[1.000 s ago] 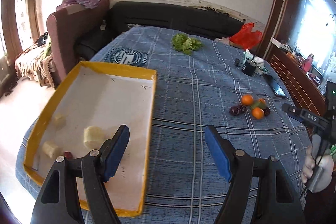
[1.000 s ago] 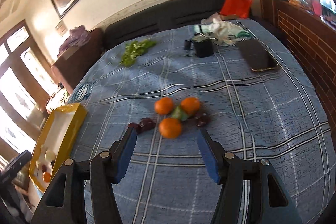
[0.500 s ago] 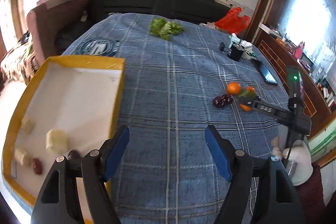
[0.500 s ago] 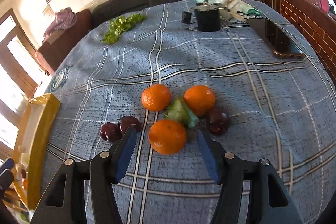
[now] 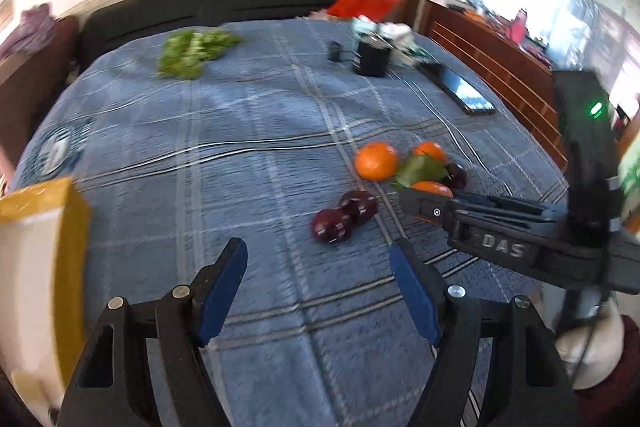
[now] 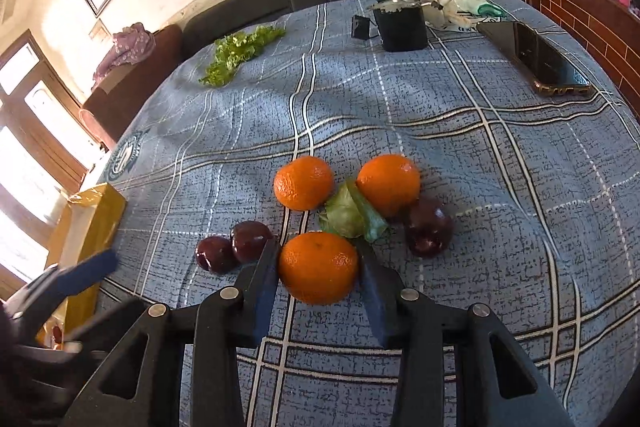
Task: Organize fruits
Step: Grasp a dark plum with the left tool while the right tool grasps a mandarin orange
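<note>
Your right gripper (image 6: 318,263) closed around the nearest orange (image 6: 318,267), your left gripper (image 5: 318,285) gaped empty, plums (image 5: 344,217) at its 12 o'clock.

Left wrist cam sits higher and further back, looking across the table (image 5: 256,131) at the fruit. Right wrist cam is low, right up on the oranges (image 6: 318,267). Both catch the plums (image 5: 344,217) and the phone (image 6: 536,61).

Window glare, motion blur, fisheye warp
</note>
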{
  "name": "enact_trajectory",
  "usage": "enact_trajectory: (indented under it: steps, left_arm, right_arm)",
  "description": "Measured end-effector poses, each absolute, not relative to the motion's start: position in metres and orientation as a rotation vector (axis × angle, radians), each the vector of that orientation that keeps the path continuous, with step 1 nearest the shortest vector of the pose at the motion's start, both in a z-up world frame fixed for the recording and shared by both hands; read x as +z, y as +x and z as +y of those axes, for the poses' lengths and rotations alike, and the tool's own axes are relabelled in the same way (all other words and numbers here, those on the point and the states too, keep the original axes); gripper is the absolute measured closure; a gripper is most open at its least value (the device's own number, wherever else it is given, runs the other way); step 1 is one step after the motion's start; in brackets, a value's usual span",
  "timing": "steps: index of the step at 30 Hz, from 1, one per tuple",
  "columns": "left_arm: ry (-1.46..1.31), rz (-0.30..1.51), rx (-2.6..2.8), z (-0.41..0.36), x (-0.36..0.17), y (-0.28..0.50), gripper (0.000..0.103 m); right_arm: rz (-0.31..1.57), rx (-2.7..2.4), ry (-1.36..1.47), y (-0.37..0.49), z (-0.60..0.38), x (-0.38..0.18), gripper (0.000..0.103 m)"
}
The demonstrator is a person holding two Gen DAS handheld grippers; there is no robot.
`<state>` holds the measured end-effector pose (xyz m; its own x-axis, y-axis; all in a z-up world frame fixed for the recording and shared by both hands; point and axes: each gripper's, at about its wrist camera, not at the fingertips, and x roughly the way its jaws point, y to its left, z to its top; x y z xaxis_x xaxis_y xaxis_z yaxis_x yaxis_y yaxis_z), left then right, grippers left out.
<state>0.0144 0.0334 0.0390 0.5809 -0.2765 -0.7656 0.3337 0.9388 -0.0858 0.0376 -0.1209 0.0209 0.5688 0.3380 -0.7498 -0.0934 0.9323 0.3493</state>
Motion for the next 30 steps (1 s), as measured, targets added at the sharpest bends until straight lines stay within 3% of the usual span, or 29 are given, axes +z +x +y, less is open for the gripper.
enact_trajectory:
  steps: [9, 11, 12, 15, 30]
  left_arm:
    - [0.133, 0.935, -0.409, 0.013, 0.009, 0.047, 0.031]
    - [0.124, 0.938, -0.413, 0.013, 0.007, 0.049, 0.05]
    - [0.11, 0.948, -0.43, 0.014, 0.006, 0.051, 0.065]
    - [0.106, 0.941, -0.416, 0.015, 0.006, 0.051, 0.075]
    - [-0.111, 0.794, -0.242, 0.106, 0.078, -0.031, 0.075]
  right_arm:
    - [0.926, 0.271, 0.359, 0.036, -0.132, 0.026, 0.061]
    - [0.924, 0.271, 0.359, 0.036, -0.132, 0.026, 0.061]
    - [0.925, 0.271, 0.361, 0.036, -0.132, 0.026, 0.061]
    - [0.923, 0.268, 0.361, 0.035, -0.133, 0.026, 0.061]
    - [0.816, 0.328, 0.32, 0.019, -0.118, 0.044, 0.061]
